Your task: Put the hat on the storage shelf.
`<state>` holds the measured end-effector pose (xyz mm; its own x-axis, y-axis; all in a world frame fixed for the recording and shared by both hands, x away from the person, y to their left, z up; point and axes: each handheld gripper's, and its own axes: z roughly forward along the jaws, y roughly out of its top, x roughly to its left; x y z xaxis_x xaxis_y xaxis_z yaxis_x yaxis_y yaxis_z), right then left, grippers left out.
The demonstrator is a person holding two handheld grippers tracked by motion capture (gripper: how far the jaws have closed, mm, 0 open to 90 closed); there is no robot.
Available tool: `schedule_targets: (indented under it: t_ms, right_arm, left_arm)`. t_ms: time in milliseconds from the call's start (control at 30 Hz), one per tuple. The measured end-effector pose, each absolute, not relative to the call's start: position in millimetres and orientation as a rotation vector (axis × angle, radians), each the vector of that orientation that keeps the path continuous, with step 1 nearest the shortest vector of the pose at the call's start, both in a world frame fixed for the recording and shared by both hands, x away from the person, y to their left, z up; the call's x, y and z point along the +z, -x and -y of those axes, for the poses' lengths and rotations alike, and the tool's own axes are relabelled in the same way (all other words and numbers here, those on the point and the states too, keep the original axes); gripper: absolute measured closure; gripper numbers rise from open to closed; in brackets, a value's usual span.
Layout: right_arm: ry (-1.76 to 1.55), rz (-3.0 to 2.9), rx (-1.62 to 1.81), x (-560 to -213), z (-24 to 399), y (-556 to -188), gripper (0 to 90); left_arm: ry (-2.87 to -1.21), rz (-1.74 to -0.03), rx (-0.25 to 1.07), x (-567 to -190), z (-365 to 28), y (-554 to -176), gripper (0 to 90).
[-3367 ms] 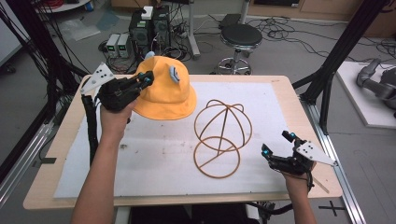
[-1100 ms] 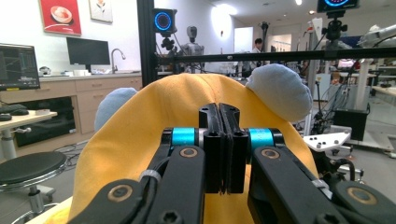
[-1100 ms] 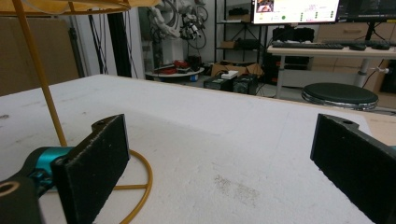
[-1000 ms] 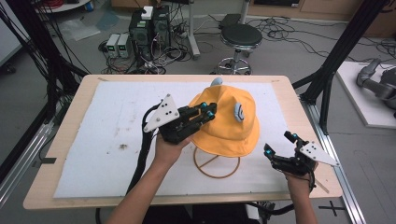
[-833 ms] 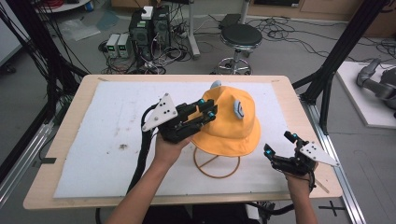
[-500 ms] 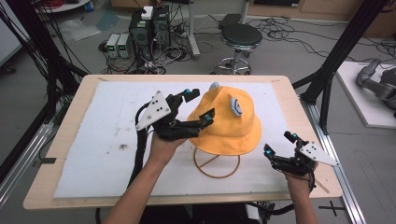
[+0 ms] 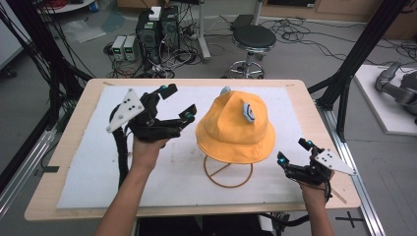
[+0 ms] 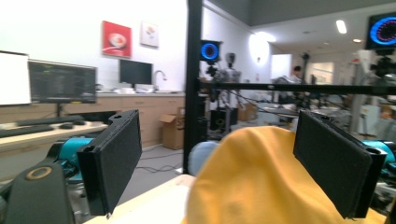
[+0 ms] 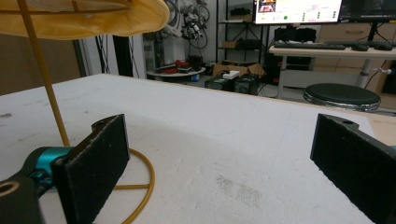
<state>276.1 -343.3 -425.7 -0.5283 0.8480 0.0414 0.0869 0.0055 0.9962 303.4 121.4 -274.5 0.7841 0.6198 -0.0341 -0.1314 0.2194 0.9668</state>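
Note:
An orange bucket hat with small grey ears sits on top of a golden wire stand in the middle of the white mat. My left gripper hovers just left of the hat. Its jaws have just been opening and stand open, apart from the brim, with nothing gripped. In the left gripper view the hat lies beyond the left gripper. My right gripper rests open at the mat's near right, pointing toward the stand. The right gripper view shows the right gripper, the stand's rod and the hat's brim.
A white mat covers the wooden table. Black frame posts stand at the table's right and left. A stool and computer boxes are on the floor behind the far edge.
My left gripper has let go of the hat's brim, opened, and drawn back to the left and slightly up. The hat stays on the stand. The right hand has not moved.

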Motion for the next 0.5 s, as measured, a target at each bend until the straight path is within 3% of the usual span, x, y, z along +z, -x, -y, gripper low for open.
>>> schedule_targets:
  t_ms: [300,500]
  right_arm:
    - [-0.97,-1.67,1.588,-426,343,-278,4.2]
    - [-0.964,-1.674,1.588,-426,342,-280,4.2]
  left_arm:
    - [-1.2,-0.601,0.654,-281,-178,-300,15.8]
    - [-1.209,-0.707,0.791,-296,-217,-293,15.7]
